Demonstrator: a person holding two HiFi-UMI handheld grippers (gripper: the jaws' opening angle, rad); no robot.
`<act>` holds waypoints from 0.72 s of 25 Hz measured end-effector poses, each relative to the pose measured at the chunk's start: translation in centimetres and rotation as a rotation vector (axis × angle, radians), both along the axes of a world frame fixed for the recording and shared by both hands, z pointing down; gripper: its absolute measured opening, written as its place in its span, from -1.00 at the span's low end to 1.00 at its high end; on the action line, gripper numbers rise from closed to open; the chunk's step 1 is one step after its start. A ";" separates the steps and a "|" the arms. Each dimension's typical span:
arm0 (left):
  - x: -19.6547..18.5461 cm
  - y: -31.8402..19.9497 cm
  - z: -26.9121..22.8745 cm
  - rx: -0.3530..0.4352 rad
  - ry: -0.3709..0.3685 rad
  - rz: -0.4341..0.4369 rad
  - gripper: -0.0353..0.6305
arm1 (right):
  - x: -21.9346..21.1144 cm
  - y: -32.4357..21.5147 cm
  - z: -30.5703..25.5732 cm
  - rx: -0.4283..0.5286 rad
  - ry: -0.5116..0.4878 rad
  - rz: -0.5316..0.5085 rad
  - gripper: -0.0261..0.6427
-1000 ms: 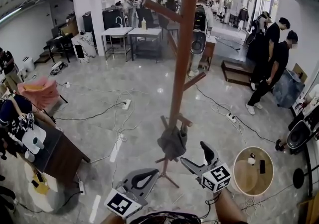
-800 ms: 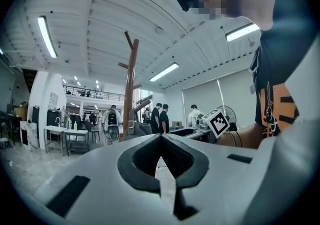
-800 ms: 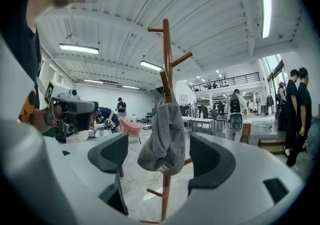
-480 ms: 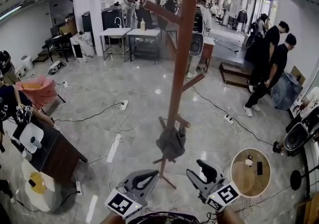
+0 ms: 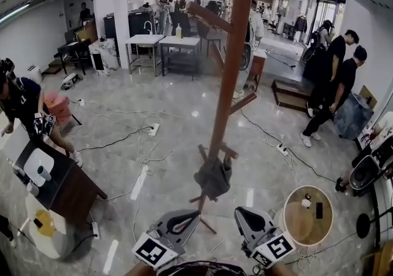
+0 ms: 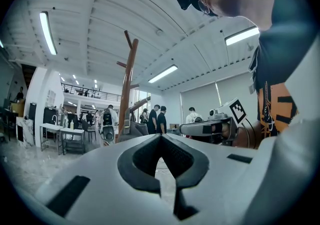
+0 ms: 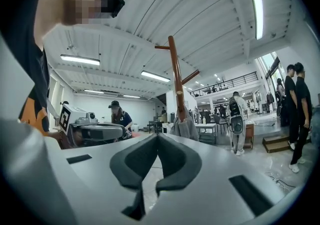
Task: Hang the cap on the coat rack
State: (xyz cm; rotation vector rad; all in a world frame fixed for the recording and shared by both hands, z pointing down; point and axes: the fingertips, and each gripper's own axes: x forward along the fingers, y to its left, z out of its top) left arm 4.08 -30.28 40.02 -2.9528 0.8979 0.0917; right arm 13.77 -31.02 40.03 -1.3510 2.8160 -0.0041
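The grey cap [image 5: 213, 176] hangs on a low peg of the wooden coat rack [image 5: 230, 72], apart from both grippers. My left gripper [image 5: 195, 214] sits low in the head view, just below and left of the cap, shut with nothing in it. My right gripper [image 5: 241, 212] is to the cap's lower right, its jaws also shut and empty. In the left gripper view the rack [image 6: 127, 89] and cap [image 6: 133, 127] stand beyond my closed jaws [image 6: 160, 136]. The right gripper view shows the cap [image 7: 186, 126] on the pole [image 7: 176, 79] past its closed jaws [image 7: 157, 136].
A round wooden side table [image 5: 310, 210] stands at the right. A dark table [image 5: 67, 189] is at the left, with a person [image 5: 21, 106] beside it. Cables and a power strip [image 5: 155, 127] lie on the floor. People [image 5: 341, 78] stand at the far right.
My right gripper has closed its jaws and drawn back down from the cap. The cap stays on its peg. The person at the left has stood up.
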 end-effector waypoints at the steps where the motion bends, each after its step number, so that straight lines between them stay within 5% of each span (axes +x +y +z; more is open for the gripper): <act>1: 0.1 0.0 0.0 -0.001 -0.002 -0.001 -0.83 | 0.0 0.0 0.0 -0.001 0.001 -0.002 -0.88; 18: -0.4 0.2 -0.5 0.015 -0.038 -0.042 -0.83 | -1.6 -0.8 -0.2 0.004 0.022 -0.092 -0.88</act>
